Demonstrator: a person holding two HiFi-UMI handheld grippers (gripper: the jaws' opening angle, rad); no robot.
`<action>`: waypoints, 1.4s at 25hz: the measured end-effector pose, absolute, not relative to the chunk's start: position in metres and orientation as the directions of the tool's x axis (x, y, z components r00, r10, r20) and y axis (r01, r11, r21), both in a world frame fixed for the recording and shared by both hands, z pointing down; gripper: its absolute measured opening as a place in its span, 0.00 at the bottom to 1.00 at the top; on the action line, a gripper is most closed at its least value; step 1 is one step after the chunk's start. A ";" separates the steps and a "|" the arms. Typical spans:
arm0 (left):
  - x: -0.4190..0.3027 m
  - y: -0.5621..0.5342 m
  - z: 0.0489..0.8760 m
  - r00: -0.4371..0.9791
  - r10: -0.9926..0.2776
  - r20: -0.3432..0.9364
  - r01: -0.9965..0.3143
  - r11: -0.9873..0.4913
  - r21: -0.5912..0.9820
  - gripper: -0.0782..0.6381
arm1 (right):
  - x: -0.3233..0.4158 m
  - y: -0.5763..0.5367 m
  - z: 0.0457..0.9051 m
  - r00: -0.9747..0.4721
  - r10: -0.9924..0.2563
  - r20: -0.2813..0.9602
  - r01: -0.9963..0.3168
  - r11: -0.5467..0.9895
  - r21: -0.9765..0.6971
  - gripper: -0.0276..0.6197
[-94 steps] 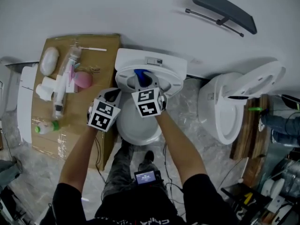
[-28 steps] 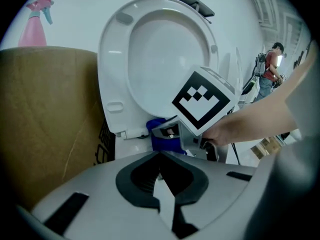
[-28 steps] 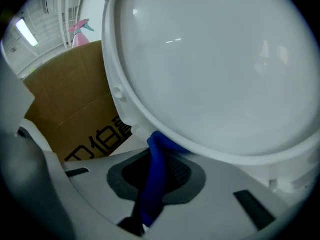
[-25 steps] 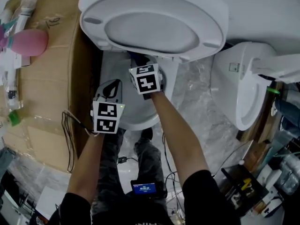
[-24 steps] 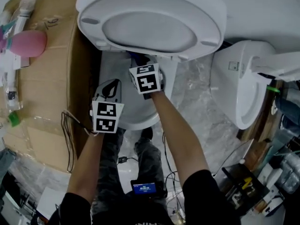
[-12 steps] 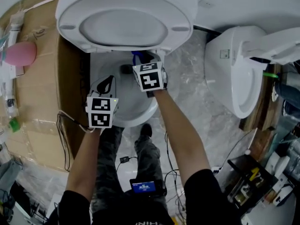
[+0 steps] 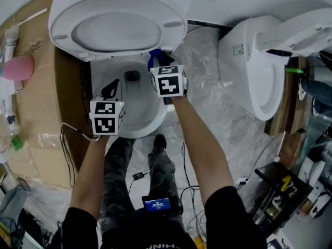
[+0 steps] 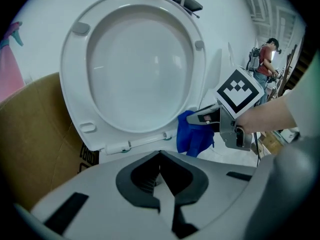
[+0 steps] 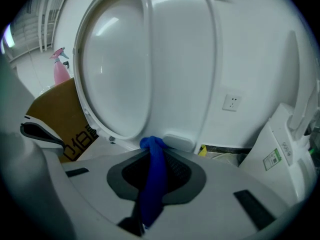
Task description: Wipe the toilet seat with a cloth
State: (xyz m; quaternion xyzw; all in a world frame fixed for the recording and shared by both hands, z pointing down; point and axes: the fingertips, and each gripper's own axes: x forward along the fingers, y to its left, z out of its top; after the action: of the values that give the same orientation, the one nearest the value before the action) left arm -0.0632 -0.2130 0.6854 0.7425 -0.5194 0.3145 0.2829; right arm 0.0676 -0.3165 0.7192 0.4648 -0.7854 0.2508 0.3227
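Right gripper [image 7: 158, 61] clamps a blue cloth [image 9: 153, 179] at the raised seat's [image 7: 62, 19] base. Left gripper [image 8: 160, 169] is closed, empty. Best press the cloth flat and sweep steadily.

No full word or number readable with certainty. On the side of the cardboard box [image 9: 52, 116], large black print [image 9: 80, 140], only partly in view and not legible. On the cubes of the left gripper [image 7: 109, 91] and the right gripper [image 7: 157, 62], black-and-white square markers [image 7: 168, 80]: patterns only, no letters. On the second toilet [image 7: 249, 82], a white-and-green sticker [image 9: 274, 157] with lines too small to read. On the small screen [image 7: 157, 204] near the feet, pale characters on blue, also too small.
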 end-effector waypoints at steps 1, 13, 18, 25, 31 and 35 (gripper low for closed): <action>-0.060 -0.213 0.683 0.265 -0.592 0.761 -0.948 -0.305 0.094 0.13 | 0.071 -0.317 0.715 -0.357 -0.571 0.739 -0.893 0.440 -0.091 0.13; -0.040 -0.220 0.639 0.286 -0.610 0.739 -0.939 -0.333 0.088 0.13 | 0.095 -0.333 0.648 -0.330 -0.627 0.706 -0.910 0.411 -0.061 0.13; -0.040 -0.222 0.609 0.289 -0.622 0.728 -0.938 -0.336 0.086 0.13 | 0.096 -0.336 0.611 -0.326 -0.647 0.690 -0.912 0.408 -0.048 0.13; -0.044 -0.229 0.568 0.295 -0.631 0.717 -0.937 -0.336 0.090 0.13 | 0.096 -0.343 0.555 -0.319 -0.669 0.671 -0.910 0.414 -0.019 0.13; -0.044 -0.236 0.528 0.303 -0.639 0.707 -0.936 -0.341 0.094 0.13 | 0.089 -0.349 0.511 -0.319 -0.672 0.668 -0.907 0.420 -0.011 0.13; -0.048 -0.243 0.504 0.307 -0.649 0.696 -0.934 -0.347 0.088 0.13 | 0.090 -0.345 0.496 -0.305 -0.660 0.687 -0.909 0.417 -0.003 0.13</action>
State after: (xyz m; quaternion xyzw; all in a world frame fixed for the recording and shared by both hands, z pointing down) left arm -0.0483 -0.2429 0.5035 0.7690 -0.5146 0.2863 0.2488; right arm 0.0900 -0.3448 0.4961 0.5015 -0.7823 0.2006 0.3103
